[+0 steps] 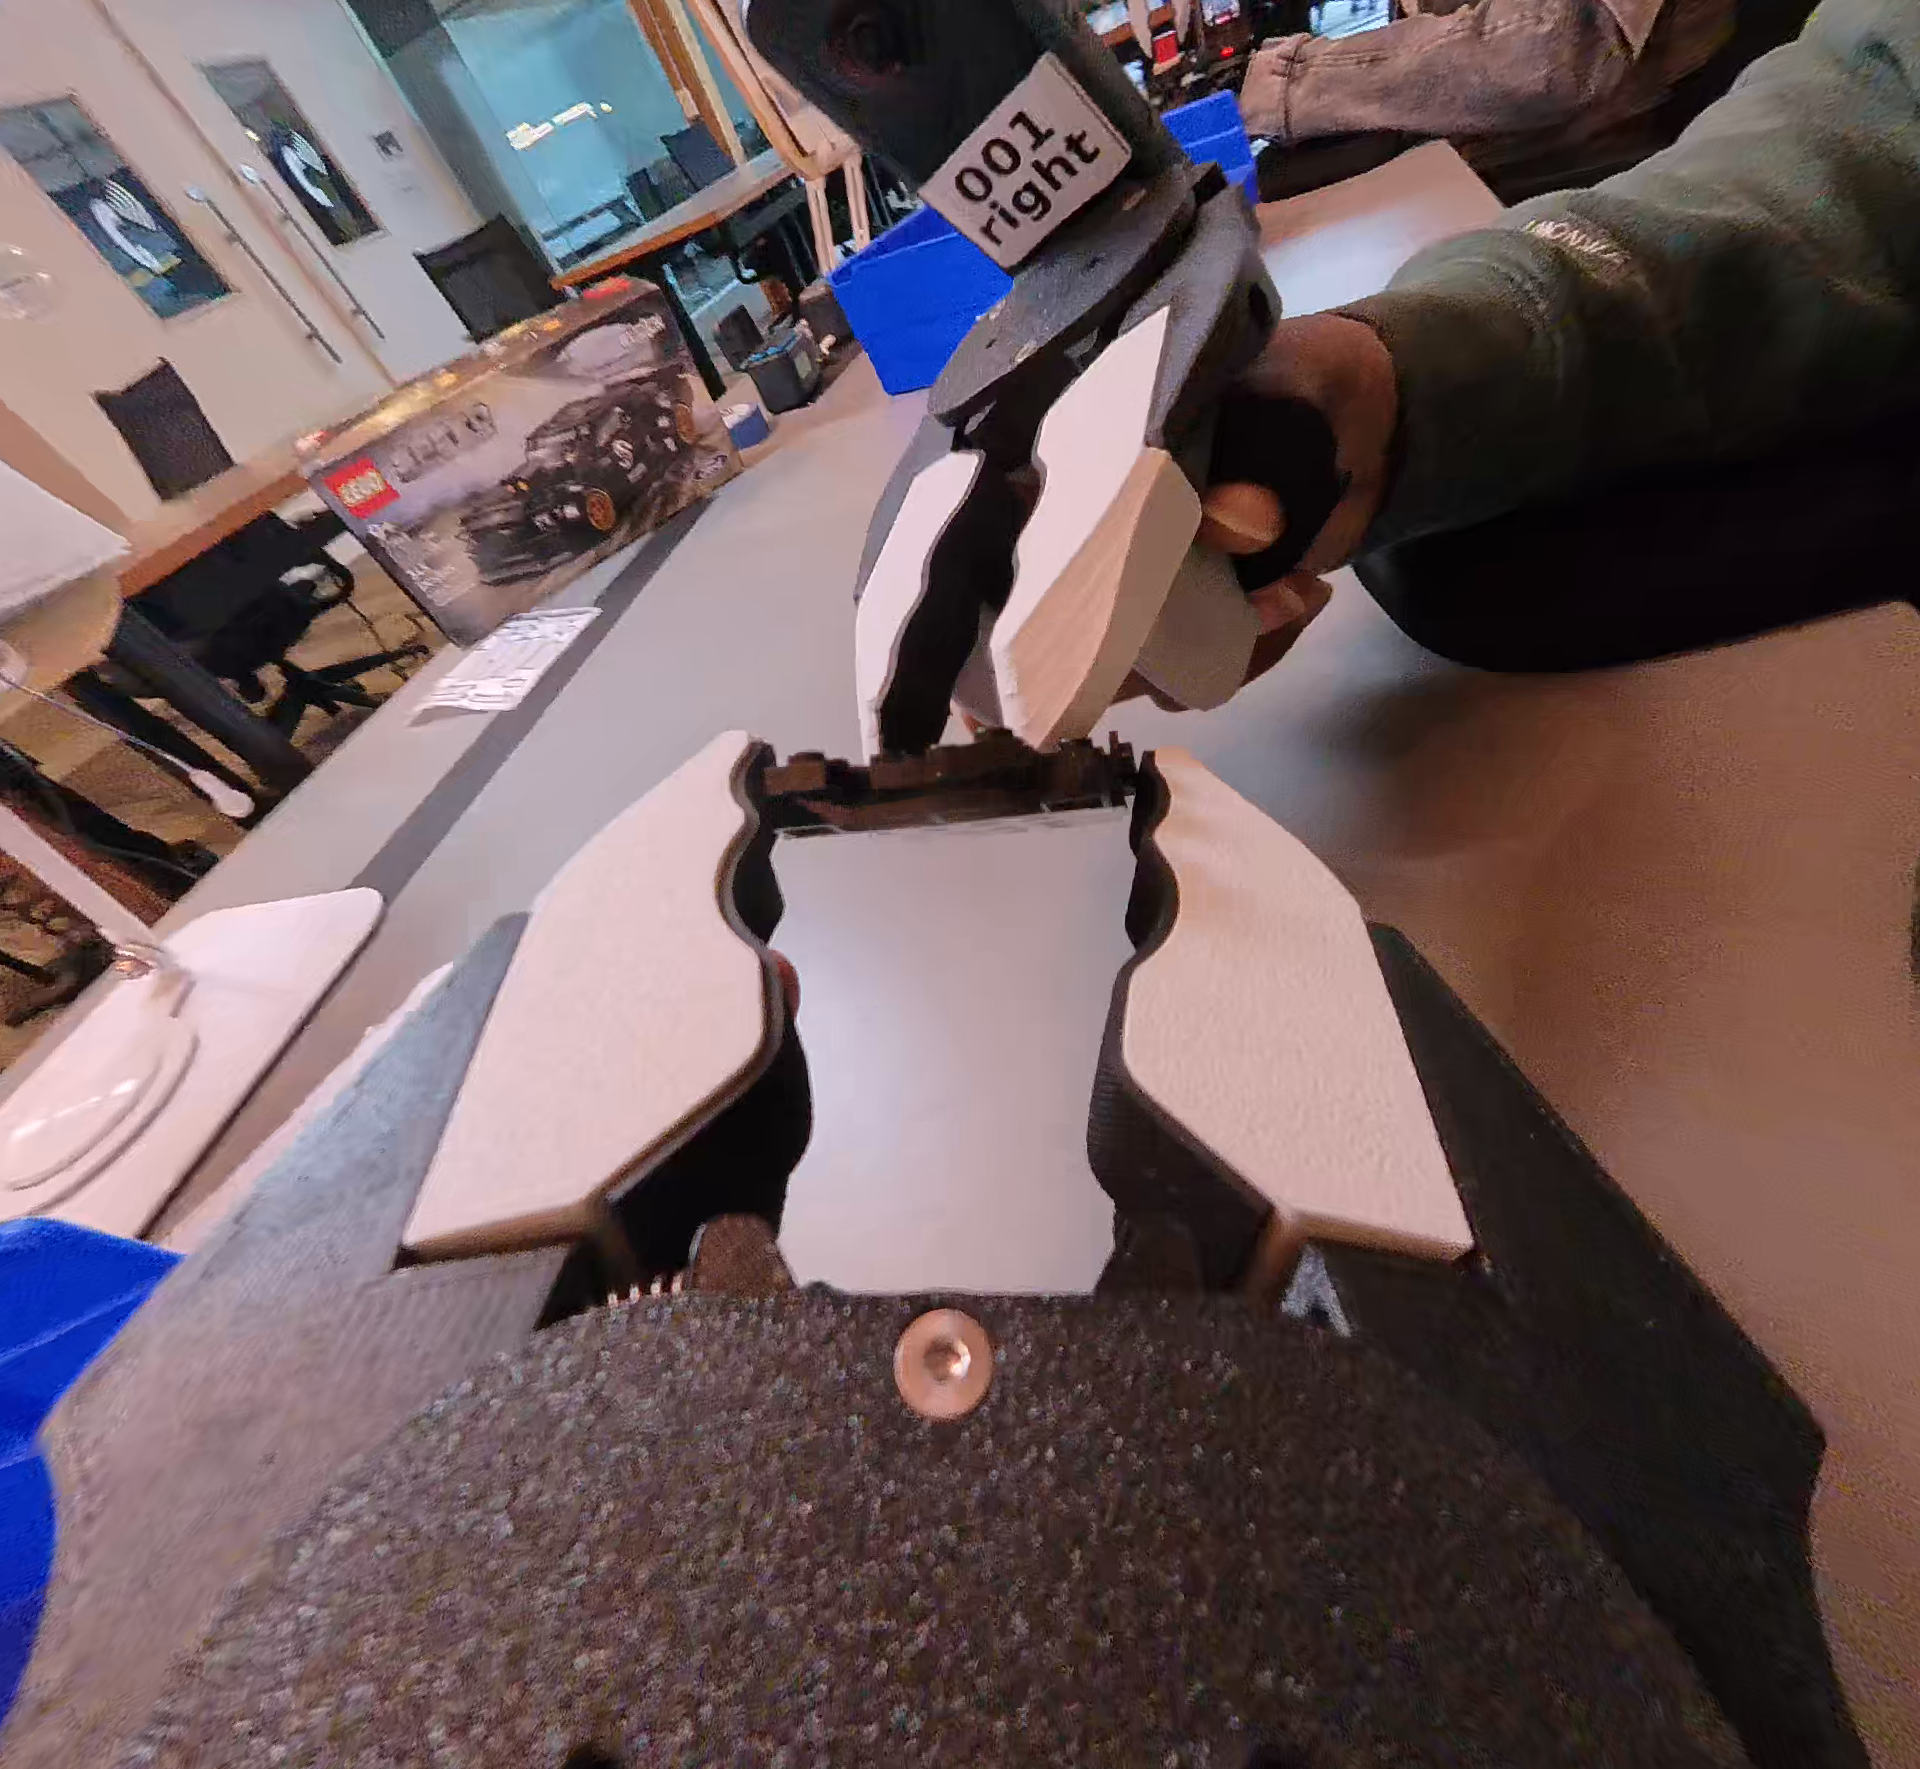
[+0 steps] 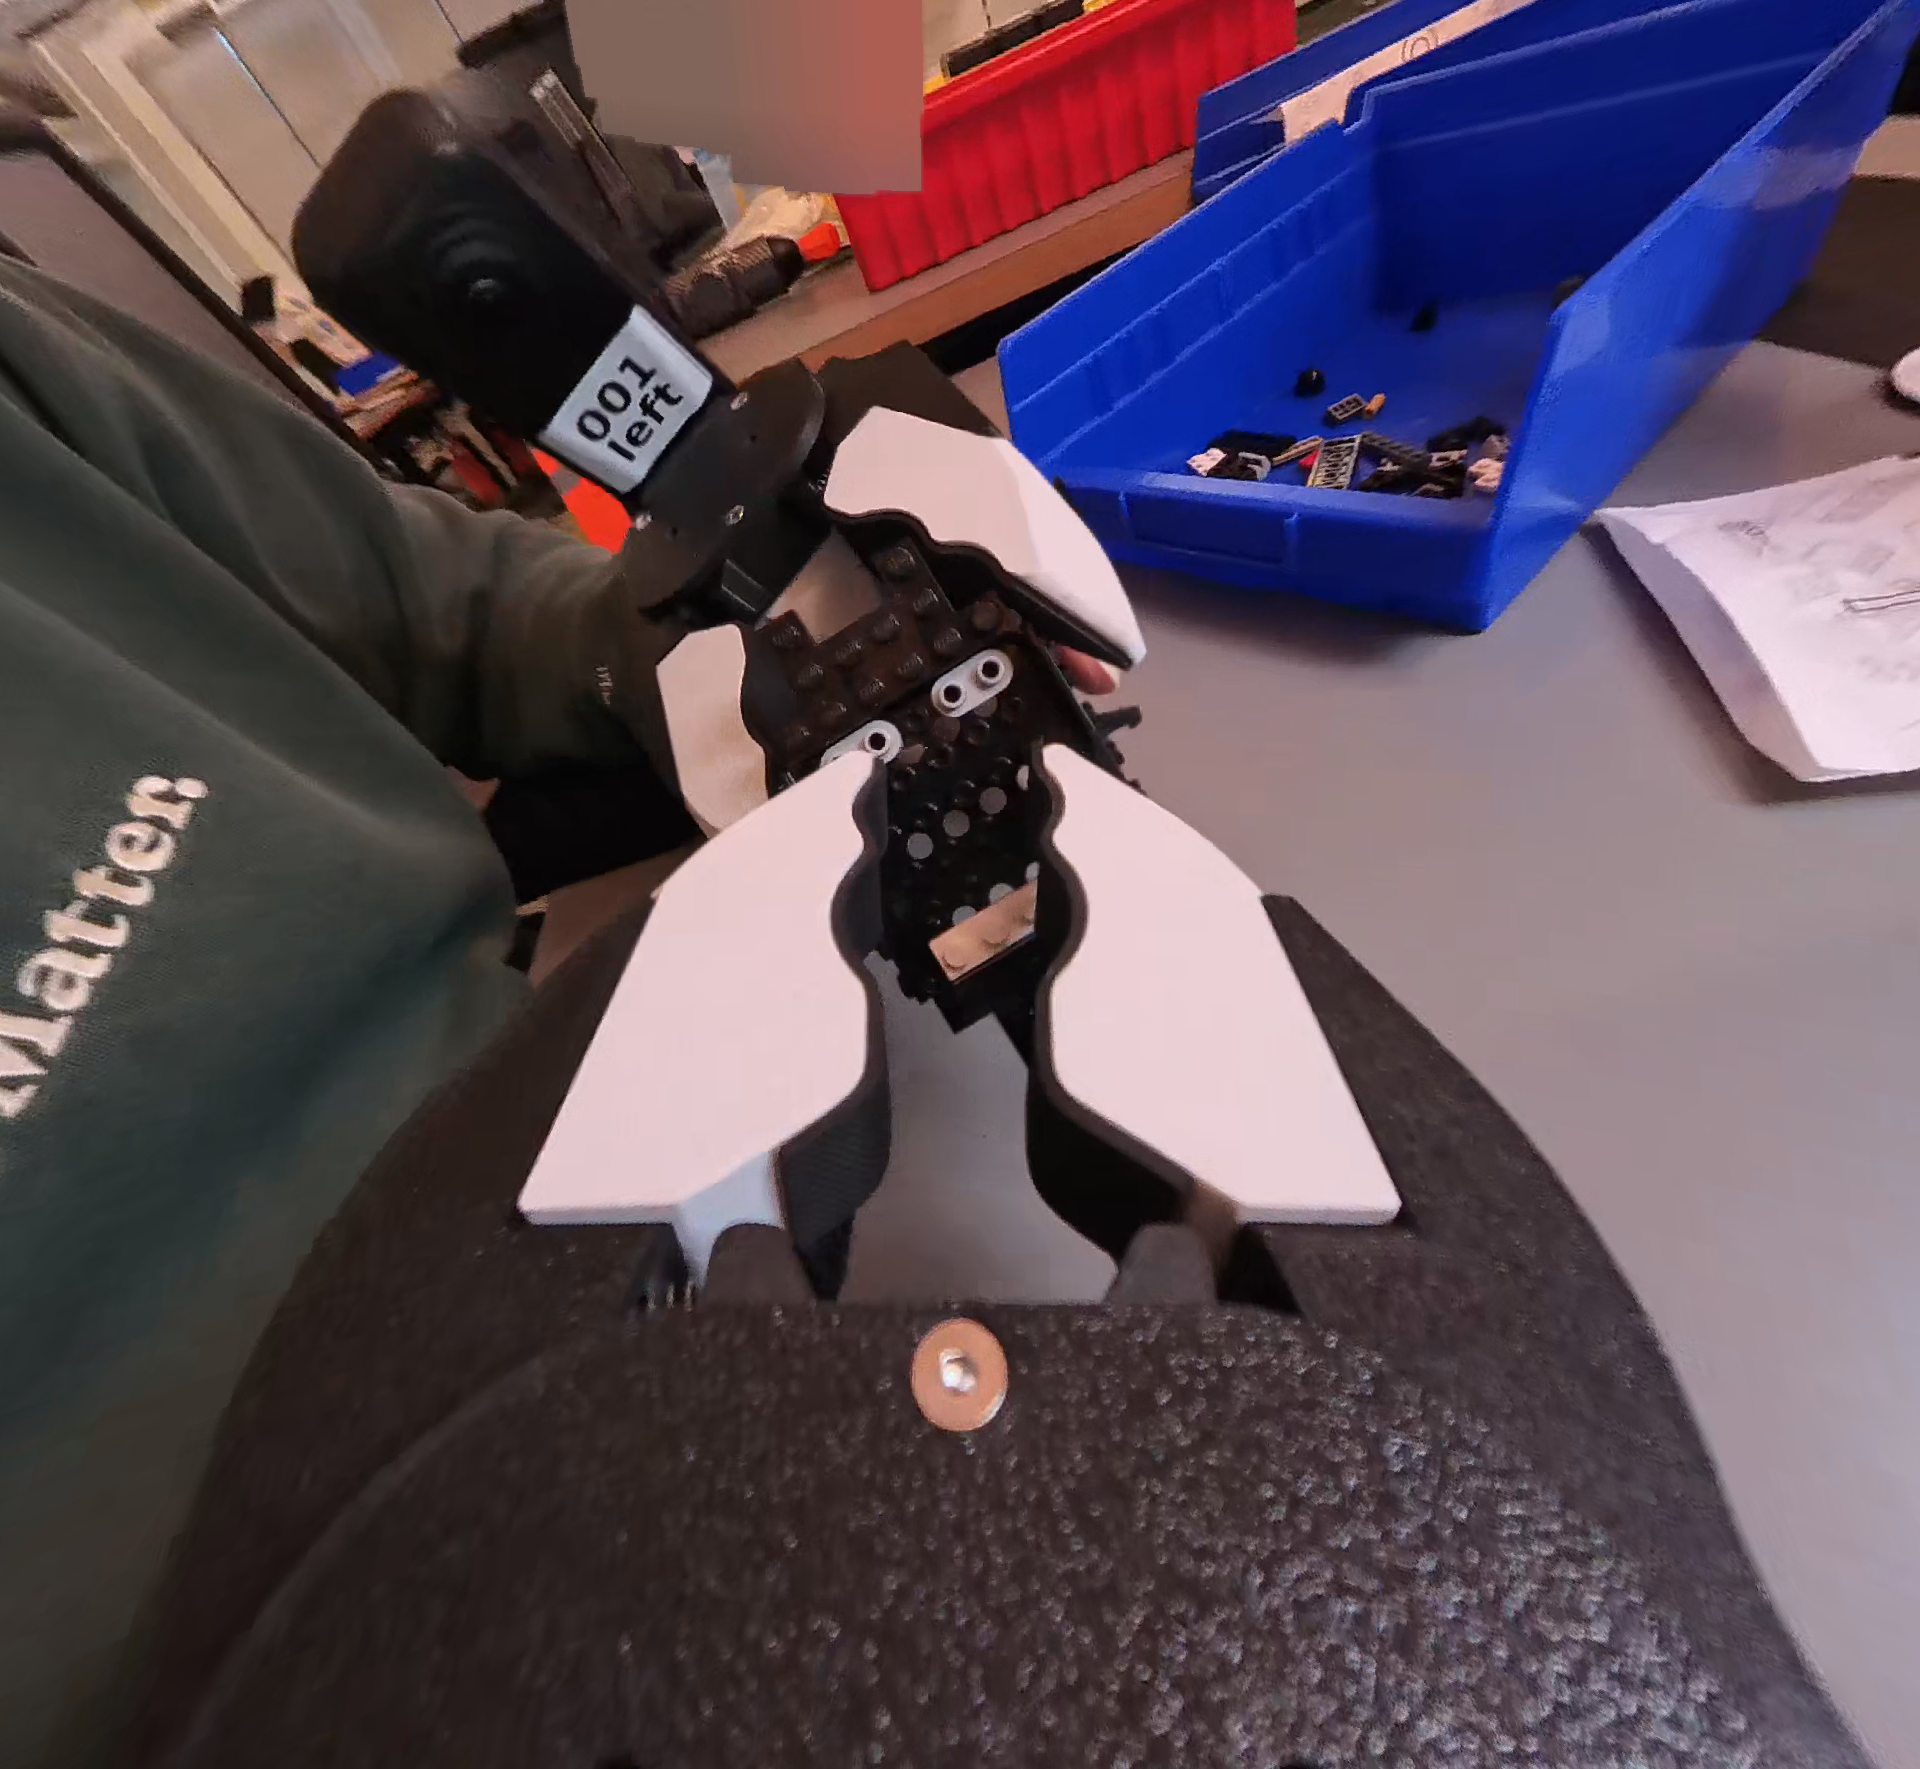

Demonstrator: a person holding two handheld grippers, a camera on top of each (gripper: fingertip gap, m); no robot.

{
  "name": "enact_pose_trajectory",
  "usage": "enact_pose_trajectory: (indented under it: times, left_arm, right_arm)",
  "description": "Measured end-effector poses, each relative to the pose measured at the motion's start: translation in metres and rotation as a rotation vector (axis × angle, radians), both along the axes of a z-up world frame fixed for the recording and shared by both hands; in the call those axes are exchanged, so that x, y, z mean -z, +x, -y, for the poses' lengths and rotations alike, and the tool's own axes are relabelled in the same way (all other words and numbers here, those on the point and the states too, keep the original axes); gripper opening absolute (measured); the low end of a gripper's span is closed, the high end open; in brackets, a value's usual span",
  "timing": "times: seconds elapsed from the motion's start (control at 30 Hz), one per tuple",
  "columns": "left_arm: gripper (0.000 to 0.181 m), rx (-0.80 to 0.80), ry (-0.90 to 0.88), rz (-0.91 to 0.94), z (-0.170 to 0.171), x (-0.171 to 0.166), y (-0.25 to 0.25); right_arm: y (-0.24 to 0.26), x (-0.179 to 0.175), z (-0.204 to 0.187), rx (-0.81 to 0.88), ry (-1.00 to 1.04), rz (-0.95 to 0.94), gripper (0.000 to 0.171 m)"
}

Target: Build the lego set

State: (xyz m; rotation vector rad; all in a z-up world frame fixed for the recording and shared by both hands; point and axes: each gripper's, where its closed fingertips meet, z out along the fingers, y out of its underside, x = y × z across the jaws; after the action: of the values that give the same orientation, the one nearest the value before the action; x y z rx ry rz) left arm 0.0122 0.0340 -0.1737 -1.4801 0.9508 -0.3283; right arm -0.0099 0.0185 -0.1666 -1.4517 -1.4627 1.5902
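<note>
A black brick assembly (image 2: 940, 852), a flat perforated plate with studs and a small tan plate (image 2: 985, 942) on it, is held above the grey table between both grippers. My left gripper (image 1: 951, 763) is shut on one end of the assembly (image 1: 935, 782). It also shows in the right wrist view (image 2: 935, 722), gripping the far end. My right gripper (image 2: 961, 769) is closed around the near end, with its white fingers on either side. In the left wrist view the right gripper (image 1: 961, 732) comes down from above onto the assembly, held by a hand in a green sleeve (image 1: 1662, 348).
A blue bin (image 2: 1195, 514) with several loose small bricks stands to the right, a red bin (image 2: 1060, 130) behind it. A paper booklet (image 2: 1818, 597) lies at the far right. A brick-set box (image 1: 520, 462) and a paper sheet (image 1: 509, 659) lie on the table at the left.
</note>
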Motion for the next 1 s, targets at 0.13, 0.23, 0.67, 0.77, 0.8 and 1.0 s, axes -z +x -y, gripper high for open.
enact_pose_trajectory:
  times: [0.13, 0.23, 0.67, 0.77, 0.8, 1.0]
  left_arm:
    - [0.066, 0.018, 0.056, -0.070, 0.004, 0.004, 0.006]
    - [0.065, 0.018, 0.061, -0.120, 0.003, 0.012, 0.008]
    - [0.066, 0.000, 0.060, -0.167, 0.001, 0.016, 0.003]
    - [0.065, -0.018, -0.005, -0.220, -0.003, 0.029, -0.001]
    - [0.065, -0.036, -0.072, -0.315, -0.008, 0.055, -0.005]
    - [0.066, -0.083, -0.045, -0.029, -0.018, 0.010, -0.019]
  right_arm:
    - [0.005, -0.008, 0.006, -0.086, -0.133, -0.026, 0.029]
    - [0.005, -0.002, 0.010, -0.089, -0.095, -0.002, 0.033]
    - [0.003, -0.002, 0.004, -0.091, -0.284, -0.041, 0.028]
    - [0.015, -0.037, 0.019, -0.244, -0.452, -0.226, 0.003]
    - [0.017, -0.052, 0.033, -0.325, -0.529, -0.244, 0.002]
    - [0.019, -0.033, -0.008, -0.089, -0.303, -0.186, 0.000]
